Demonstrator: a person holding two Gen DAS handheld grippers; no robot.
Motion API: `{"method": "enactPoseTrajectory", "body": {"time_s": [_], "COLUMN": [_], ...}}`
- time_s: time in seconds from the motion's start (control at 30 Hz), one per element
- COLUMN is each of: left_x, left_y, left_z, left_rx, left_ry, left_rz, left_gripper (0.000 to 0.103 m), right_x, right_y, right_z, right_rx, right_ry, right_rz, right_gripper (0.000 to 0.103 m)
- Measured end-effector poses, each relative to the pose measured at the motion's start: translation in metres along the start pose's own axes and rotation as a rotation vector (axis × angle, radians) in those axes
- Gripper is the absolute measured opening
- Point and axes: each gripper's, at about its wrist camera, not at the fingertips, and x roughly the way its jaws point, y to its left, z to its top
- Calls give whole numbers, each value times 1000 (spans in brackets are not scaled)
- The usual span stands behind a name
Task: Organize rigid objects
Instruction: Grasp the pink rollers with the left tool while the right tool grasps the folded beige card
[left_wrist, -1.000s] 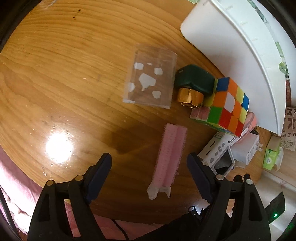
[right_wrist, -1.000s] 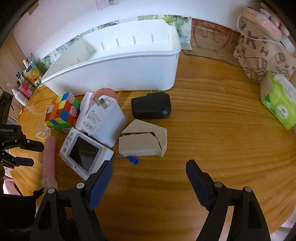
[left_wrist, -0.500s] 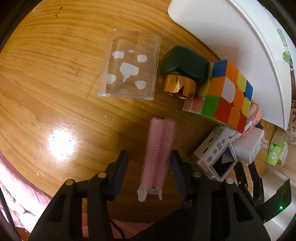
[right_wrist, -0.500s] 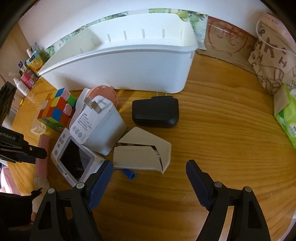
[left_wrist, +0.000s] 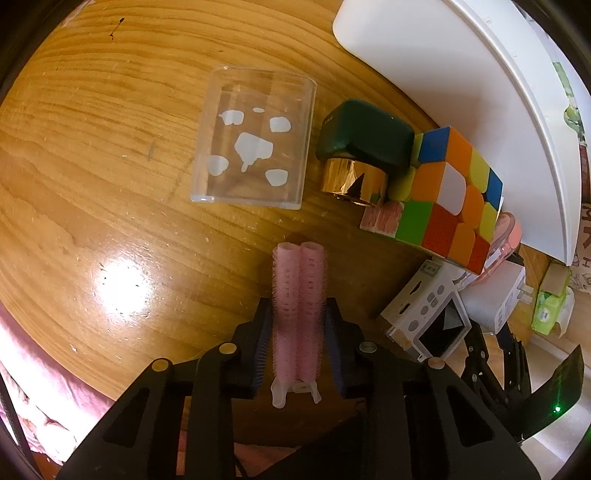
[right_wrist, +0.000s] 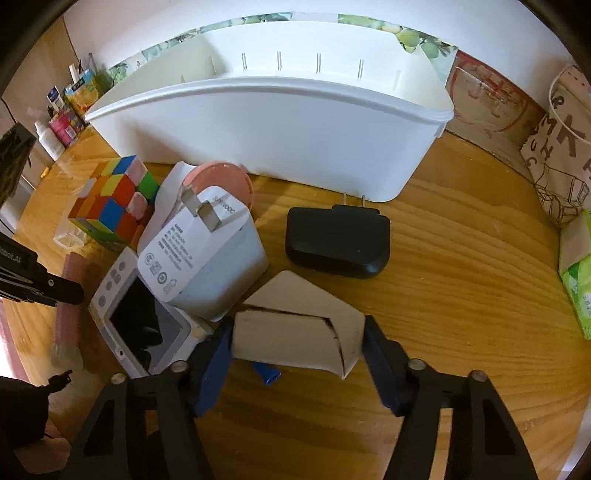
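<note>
Currently the left gripper jaws are closing on the pink hair rollers near the puzzle cube; light, compressible, grip mid-length. The right gripper jaws are closing around the beige box: thin-walled, hold its ends.

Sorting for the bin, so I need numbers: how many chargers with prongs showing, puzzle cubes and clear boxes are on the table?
Chargers with prongs showing: 2, the white charger and the black charger
Puzzle cubes: 1
Clear boxes: 1
Total: 4
</note>
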Motion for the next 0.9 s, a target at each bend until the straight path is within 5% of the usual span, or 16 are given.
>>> {"method": "enactPoseTrajectory", "body": {"time_s": [0.9], "left_x": [-30], "left_y": [4], "left_z": [-31], "left_rx": [81], "left_ry": [-83], "left_rz": [-30], "left_gripper": [28], "right_x": [-42], "right_y": [1], "right_z": [1], "right_rx": [32], "right_ry": [-120], "right_rz": [-38], "right_gripper": [64]}}
